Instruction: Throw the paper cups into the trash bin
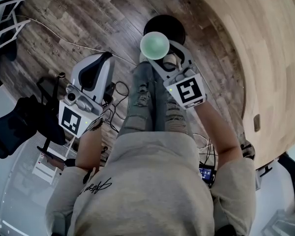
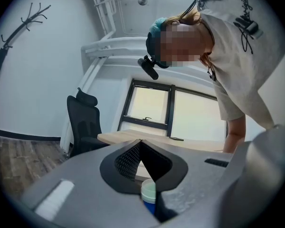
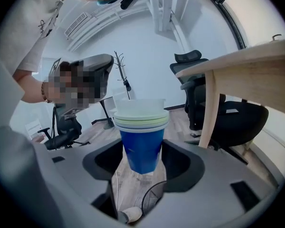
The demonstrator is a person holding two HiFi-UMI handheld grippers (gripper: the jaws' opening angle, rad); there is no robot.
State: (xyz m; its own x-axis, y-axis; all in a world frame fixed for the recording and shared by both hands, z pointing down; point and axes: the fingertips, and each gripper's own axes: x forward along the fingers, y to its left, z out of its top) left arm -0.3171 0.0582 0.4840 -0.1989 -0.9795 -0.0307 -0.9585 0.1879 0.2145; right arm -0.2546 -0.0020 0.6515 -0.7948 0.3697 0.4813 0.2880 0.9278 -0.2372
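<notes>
A stack of paper cups (image 3: 141, 141), blue with pale rims, stands upright between the jaws of my right gripper (image 3: 142, 158), which is shut on it. From the head view the stack (image 1: 155, 45) shows as a pale green round mouth, held by the right gripper (image 1: 160, 53) over the near edge of a black round trash bin (image 1: 169, 26) on the floor. The bin's rim (image 3: 154, 196) also shows below the cups. My left gripper (image 1: 106, 58) hangs to the left, away from the bin, jaws shut and tips touching (image 2: 141, 142), with nothing held.
A wooden table (image 1: 246, 43) curves along the right. Black office chairs (image 1: 17, 124) and cables (image 1: 120, 90) lie on the plank floor at the left. The person's legs (image 1: 152, 102) and a shoe (image 3: 130, 215) are just beside the bin.
</notes>
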